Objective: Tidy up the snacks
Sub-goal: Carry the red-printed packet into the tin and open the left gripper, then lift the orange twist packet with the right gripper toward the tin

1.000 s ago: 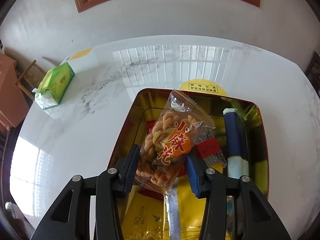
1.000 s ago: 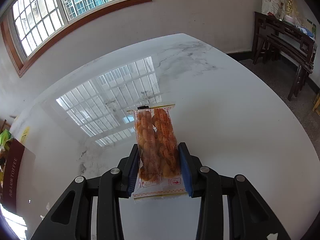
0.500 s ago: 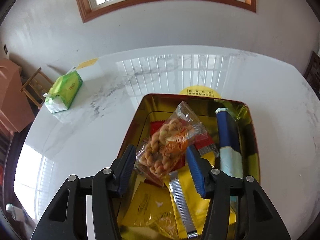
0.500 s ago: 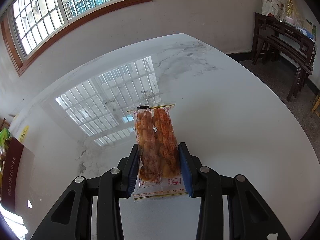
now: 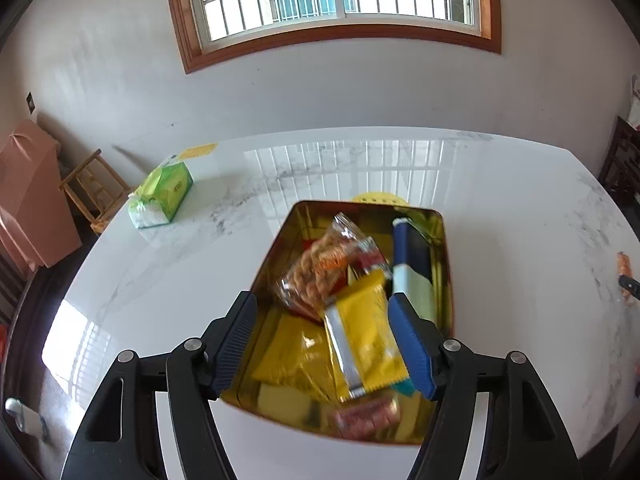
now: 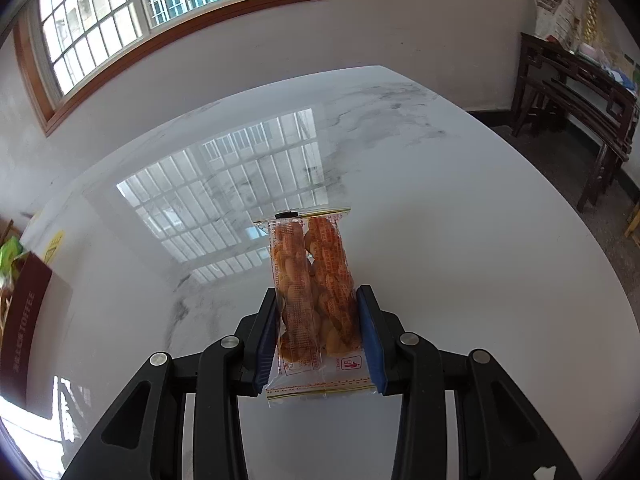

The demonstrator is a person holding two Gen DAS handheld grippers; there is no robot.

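Observation:
A gold tin box (image 5: 447, 240) stands on the white marble table and holds several snack packs. A clear twisted-dough snack pack (image 5: 320, 266) lies in the tin on top of the others, beside a yellow pack (image 5: 370, 326) and a dark blue pack (image 5: 410, 258). My left gripper (image 5: 322, 332) is open and empty, raised above the tin's near end. My right gripper (image 6: 318, 320) is shut on another clear twisted-dough snack pack (image 6: 312, 272), held above the table. The tin's dark red side (image 6: 24, 320) shows at the far left of the right wrist view.
A green tissue pack (image 5: 162, 194) lies at the table's far left corner. A yellow sticker (image 5: 378, 198) lies just behind the tin. A wooden stool (image 5: 94, 188) and a pink cabinet (image 5: 28, 196) stand off the table's left. A dark wooden sideboard (image 6: 576, 92) stands by the right wall.
My left gripper opened and let the twisted-dough pack drop into the tin, then lifted up and back. My right gripper has stayed still with its pack.

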